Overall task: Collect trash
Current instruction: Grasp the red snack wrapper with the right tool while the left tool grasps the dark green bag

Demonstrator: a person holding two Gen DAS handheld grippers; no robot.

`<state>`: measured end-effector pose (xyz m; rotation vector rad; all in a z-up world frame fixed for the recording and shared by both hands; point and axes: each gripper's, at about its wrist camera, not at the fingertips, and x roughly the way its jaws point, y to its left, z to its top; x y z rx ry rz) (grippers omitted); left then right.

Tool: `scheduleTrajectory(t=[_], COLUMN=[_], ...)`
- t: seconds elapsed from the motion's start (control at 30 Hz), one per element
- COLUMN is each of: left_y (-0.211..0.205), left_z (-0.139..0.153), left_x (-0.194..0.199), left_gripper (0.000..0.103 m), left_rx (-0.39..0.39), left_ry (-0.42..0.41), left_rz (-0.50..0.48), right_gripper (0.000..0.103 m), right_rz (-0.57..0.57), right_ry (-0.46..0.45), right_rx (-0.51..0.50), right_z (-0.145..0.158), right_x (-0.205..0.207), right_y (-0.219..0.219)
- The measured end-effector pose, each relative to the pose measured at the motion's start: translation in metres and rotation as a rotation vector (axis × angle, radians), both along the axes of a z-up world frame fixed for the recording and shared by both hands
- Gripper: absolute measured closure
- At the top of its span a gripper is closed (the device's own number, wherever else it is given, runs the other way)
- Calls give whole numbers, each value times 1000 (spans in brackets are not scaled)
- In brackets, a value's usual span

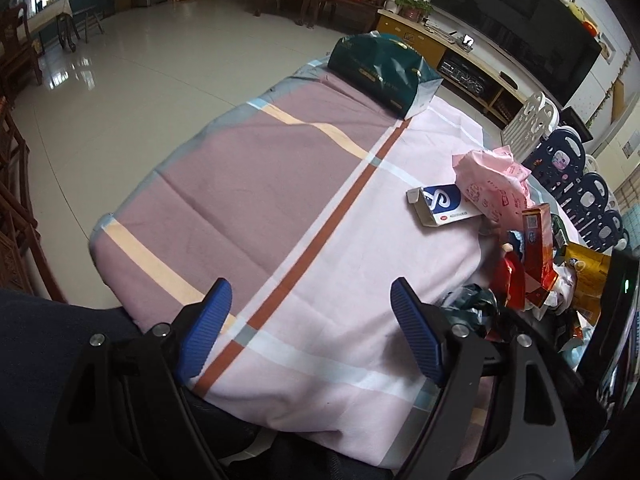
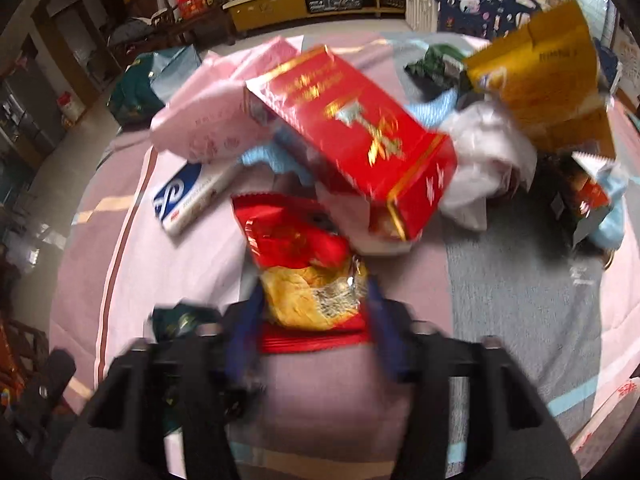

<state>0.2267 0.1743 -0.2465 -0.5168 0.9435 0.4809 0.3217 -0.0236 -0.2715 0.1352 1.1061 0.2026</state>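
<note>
- Right gripper (image 2: 312, 320): jaws either side of the red-and-yellow snack wrapper (image 2: 308, 264), apparently clamping it; blur prevents certainty.
- Wrapper extends directly ahead, long axis along the fingers.
- Left gripper (image 1: 308, 328): released, empty, over the tablecloth (image 1: 248, 184), farther from the wrapper.

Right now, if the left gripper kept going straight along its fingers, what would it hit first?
Probably just the striped pink cloth: the open left gripper has nothing between its fingers, and the trash pile lies off to its right. Depth is hard to judge.

Low in the right wrist frame lies a crinkled red-and-yellow snack wrapper (image 2: 308, 268), a red carton (image 2: 352, 136) tilted above it.
</note>
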Motion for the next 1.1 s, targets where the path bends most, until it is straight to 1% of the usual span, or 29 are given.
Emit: scheduleTrajectory(t=[0.07,0.13,0.23,0.27,0.33,0.4,0.5,0.57,0.63,0.7,0.73,0.77,0.8,0.87,0.97,1.03,1.1], left_y=[-4,-10,-20,-24,-36,-55,-86,-100,-105,-106,-105,-105,-104,-101,-95,-90,-89], left_z=[-4,-6,-8,-9,-8,-5,-8,-15,-23,-28,-29,-30,-31,-31,-25,-19,-8], left_x=[3,7,15,21,32,47,64,70,74,76,76,76,76,76,72,66,61], left_gripper=[21,21,13,13,13,10,10,10,10,19,28,33,35,47,53,55,55], left_rx=[-24,-48,-107,-134,-146,-90,16,42,42,41,36,27,16,12,8,10,43], left_ry=[-14,-31,-60,-66,-72,-48,27,77,118,137,139,139,138,132,102,80,60], left_rz=[-25,-58,-123,-150,-209,-285,-397,-434,-453,-458,-456,-456,-456,-448,-430,-425,-415], right_gripper=[66,68,68,68,68,69,69,69,69,69,69,69,69,69,69,69,69], right_rz=[-14,-19,-20,-21,-20,-30,-59,-80,-98,-120,-127,-135,-144,-150,-149,-147,-143], right_ry=[-11,-17,-4,0,0,-19,-48,-67,-71,-67,-68,-67,-64,-54,-62,-76,-91], right_rx=[55,66,115,133,161,169,162,150,144,147,148,148,146,148,132,114,93], right_z=[1,3,8,10,14,21,33,42,46,48,48,48,49,50,58,66,73], right_x=[-11,-23,-46,-54,-68,-83,-104,-115,-119,-122,-121,-122,-123,-122,-123,-125,-126], right_y=[-15,-27,-44,-52,-63,-73,-94,-107,-116,-122,-124,-125,-125,-124,-116,-110,-103])
